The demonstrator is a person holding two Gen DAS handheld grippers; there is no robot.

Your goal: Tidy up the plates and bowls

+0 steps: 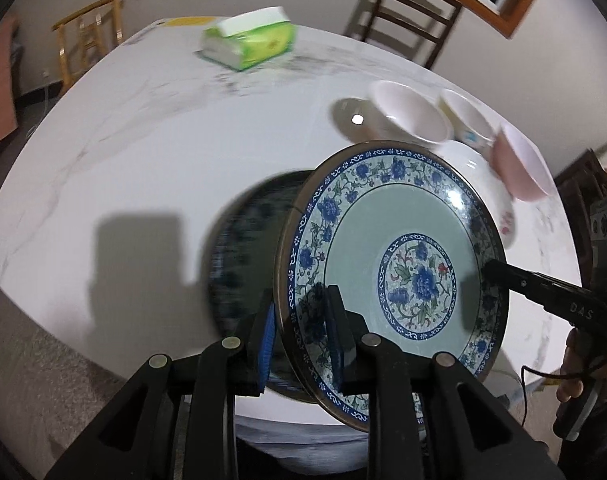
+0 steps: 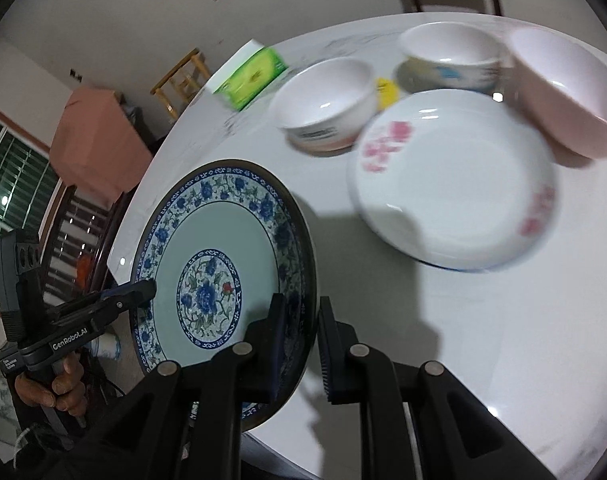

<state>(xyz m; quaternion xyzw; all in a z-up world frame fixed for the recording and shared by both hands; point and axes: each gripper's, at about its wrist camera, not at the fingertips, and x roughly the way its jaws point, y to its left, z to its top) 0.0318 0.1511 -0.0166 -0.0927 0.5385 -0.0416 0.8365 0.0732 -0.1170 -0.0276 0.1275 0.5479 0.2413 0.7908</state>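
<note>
A blue-and-white floral plate [image 1: 383, 220] [image 2: 207, 232] with a pale green well hangs tilted above the white marble table [image 1: 143, 140] near its front edge. My left gripper [image 1: 301, 320] is shut on the plate's near rim, one finger on the face and one behind. In the right wrist view the left gripper [image 2: 147, 290] bites the plate's left rim. My right gripper [image 2: 303, 328] is shut on the opposite rim, and it reaches in from the right [image 1: 491, 272] in the left wrist view. A hand [image 2: 59, 384] holds the left gripper's handle.
On the table beyond stand a white plate with pink flowers [image 2: 455, 188], a white bowl [image 2: 327, 100], a blue-patterned bowl [image 2: 447, 56] and a pink bowl [image 2: 567, 84]. A green tissue pack [image 1: 251, 40] lies at the far side. Wooden chairs [image 1: 407, 12] stand behind the table.
</note>
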